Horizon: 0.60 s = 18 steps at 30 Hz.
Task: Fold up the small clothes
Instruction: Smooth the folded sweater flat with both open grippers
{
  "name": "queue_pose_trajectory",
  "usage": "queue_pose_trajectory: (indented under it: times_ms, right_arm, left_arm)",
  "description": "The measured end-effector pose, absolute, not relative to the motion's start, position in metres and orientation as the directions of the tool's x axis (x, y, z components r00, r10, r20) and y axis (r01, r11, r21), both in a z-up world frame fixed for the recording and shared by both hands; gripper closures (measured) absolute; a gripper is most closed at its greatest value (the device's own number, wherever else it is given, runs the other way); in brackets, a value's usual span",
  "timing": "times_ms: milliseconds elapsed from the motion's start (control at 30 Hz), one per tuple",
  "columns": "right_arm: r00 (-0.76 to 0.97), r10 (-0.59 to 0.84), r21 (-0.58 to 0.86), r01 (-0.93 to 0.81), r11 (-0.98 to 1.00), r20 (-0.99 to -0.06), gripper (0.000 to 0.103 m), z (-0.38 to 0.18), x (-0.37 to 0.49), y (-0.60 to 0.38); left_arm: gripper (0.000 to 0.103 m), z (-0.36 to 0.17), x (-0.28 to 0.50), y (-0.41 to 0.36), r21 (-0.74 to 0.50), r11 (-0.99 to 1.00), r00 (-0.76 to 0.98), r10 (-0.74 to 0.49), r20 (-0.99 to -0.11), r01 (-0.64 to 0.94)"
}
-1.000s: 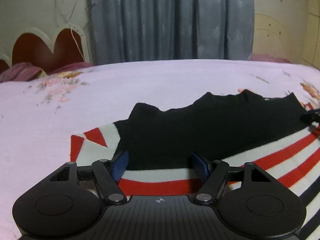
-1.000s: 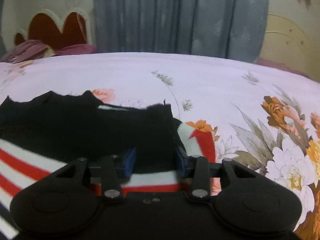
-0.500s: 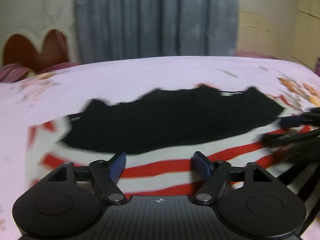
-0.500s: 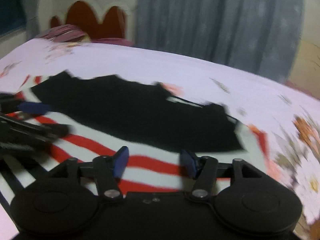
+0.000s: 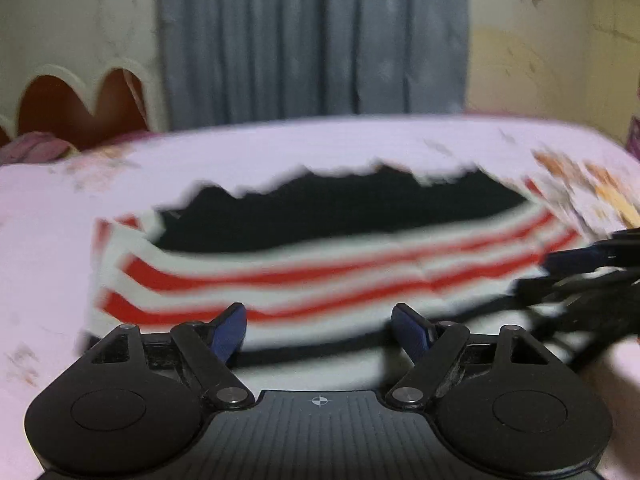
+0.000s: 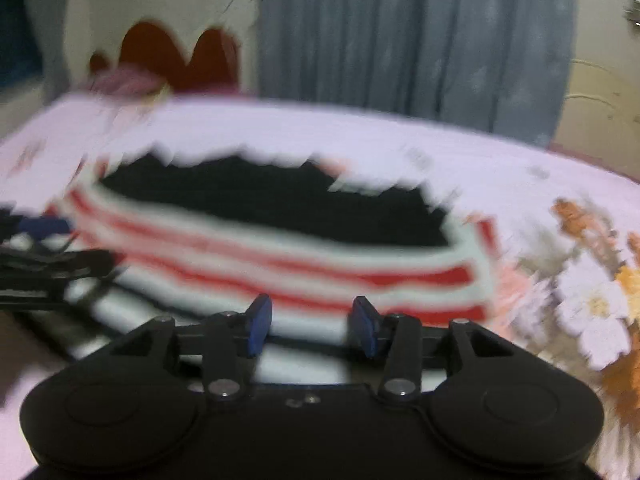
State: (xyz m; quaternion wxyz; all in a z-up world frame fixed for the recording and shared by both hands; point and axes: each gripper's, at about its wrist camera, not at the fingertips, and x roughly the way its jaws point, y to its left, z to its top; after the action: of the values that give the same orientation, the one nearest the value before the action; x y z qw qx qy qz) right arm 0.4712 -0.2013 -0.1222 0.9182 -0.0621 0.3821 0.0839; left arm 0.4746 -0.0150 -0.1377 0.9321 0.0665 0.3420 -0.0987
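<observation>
A small knitted garment [image 5: 320,264] lies folded on the pink bed sheet [image 5: 60,240], its black part far and its red and white stripes near. My left gripper [image 5: 318,316] hovers over the near striped edge. Its jaws are opening and no cloth is pinched between them. The right gripper [image 5: 580,264] shows blurred at the right edge of the left wrist view. In the right wrist view the garment [image 6: 280,264] lies ahead of my right gripper [image 6: 312,308]. Its jaws are closing with a gap and press on nothing. The left gripper [image 6: 40,240] is a blur at the left.
The flowered sheet [image 6: 592,304] spreads to the right of the garment. Behind the bed stand a scalloped red headboard [image 5: 80,108] with a crumpled purple cloth [image 5: 36,148] and a grey-blue curtain [image 5: 312,40]. Both views are motion-blurred.
Both grippers have drawn back from the garment's black part, so several stripes now show ahead of them. The left jaws stand wider. The right jaws widened, then narrowed.
</observation>
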Motion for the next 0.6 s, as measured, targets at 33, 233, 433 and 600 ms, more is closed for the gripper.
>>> queue_pose_trajectory:
  times_ms: [33, 233, 433, 600]
  right_arm:
    - [0.687, 0.085, -0.071, -0.196, 0.978, -0.721, 0.058, -0.129, 0.468, -0.199]
    - [0.696, 0.06, -0.097, -0.184, 0.978, -0.715, 0.059, -0.123, 0.444, -0.204]
    - [0.685, 0.172, -0.037, -0.28, 0.959, -0.708, 0.061, -0.117, 0.431, -0.175]
    - [0.686, 0.1, -0.147, -0.292, 0.945, -0.721, 0.06, -0.128, 0.417, -0.184]
  left_arm:
    - [0.024, -0.143, 0.471, -0.019, 0.061, 0.972, 0.739, -0.13, -0.661, 0.226]
    - [0.024, -0.137, 0.442, -0.011, 0.086, 0.976, 0.764, -0.1, -0.637, 0.2]
    - [0.024, -0.136, 0.438, 0.02, 0.097, 0.988, 0.781, -0.034, -0.624, 0.121]
    - [0.024, -0.139, 0.433, 0.055, 0.133, 0.99, 0.762, 0.045, -0.647, 0.054]
